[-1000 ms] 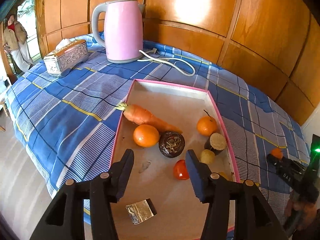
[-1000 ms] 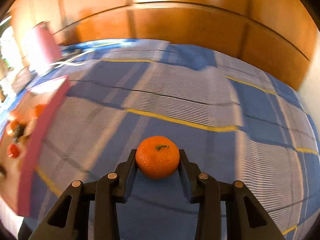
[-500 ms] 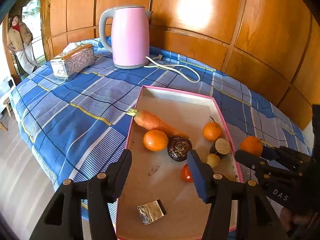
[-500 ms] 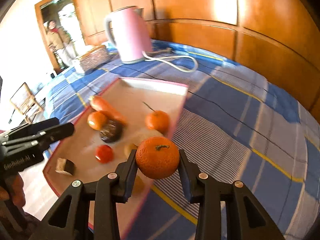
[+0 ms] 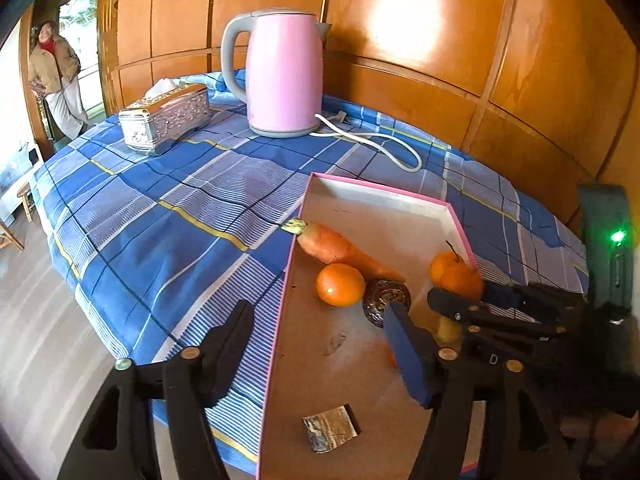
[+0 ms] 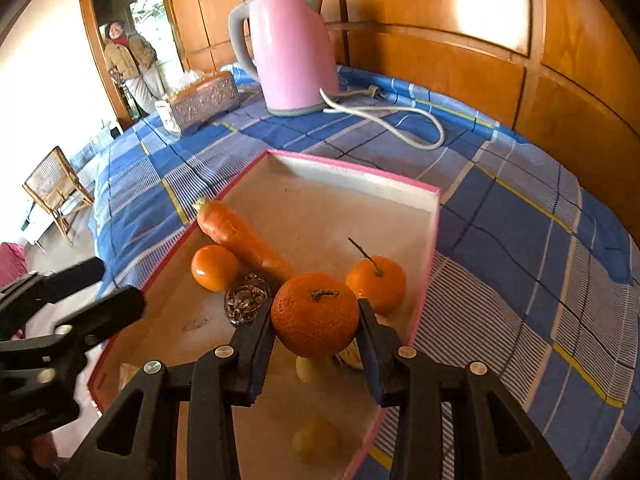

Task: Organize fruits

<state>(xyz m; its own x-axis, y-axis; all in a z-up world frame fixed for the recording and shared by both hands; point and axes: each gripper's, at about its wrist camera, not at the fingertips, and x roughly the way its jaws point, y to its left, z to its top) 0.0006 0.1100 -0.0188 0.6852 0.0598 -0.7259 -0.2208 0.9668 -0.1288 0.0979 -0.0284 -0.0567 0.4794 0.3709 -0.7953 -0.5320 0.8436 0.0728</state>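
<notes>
My right gripper point(image 6: 316, 322) is shut on a tangerine point(image 6: 316, 314) and holds it just above the pink-rimmed tray point(image 6: 352, 168), near the tray's right side. In the tray lie a carrot point(image 6: 236, 236), an orange point(image 6: 214, 266), a stemmed tangerine point(image 6: 380, 284), a dark round fruit point(image 6: 246, 300) and small yellowish fruits point(image 6: 316, 440). My left gripper point(image 5: 320, 340) hangs over the tray's near left rim point(image 5: 280, 320); its jaws are opening with nothing between them. The left wrist view shows the right gripper point(image 5: 460, 296) with its tangerine point(image 5: 464, 282) coming in from the right.
A pink kettle point(image 5: 284, 76) with a white cord point(image 5: 372, 140) and a silver tissue box point(image 5: 166, 116) stand at the back of the blue checked cloth. A foil scrap point(image 5: 330, 432) lies in the tray. A person point(image 5: 56, 76) stands in the doorway; a cane chair point(image 6: 56, 188) sits left.
The right gripper carried the tangerine from over the bare cloth leftwards to above the tray. The left gripper's jaws have spread wider and now straddle the tray's left rim.
</notes>
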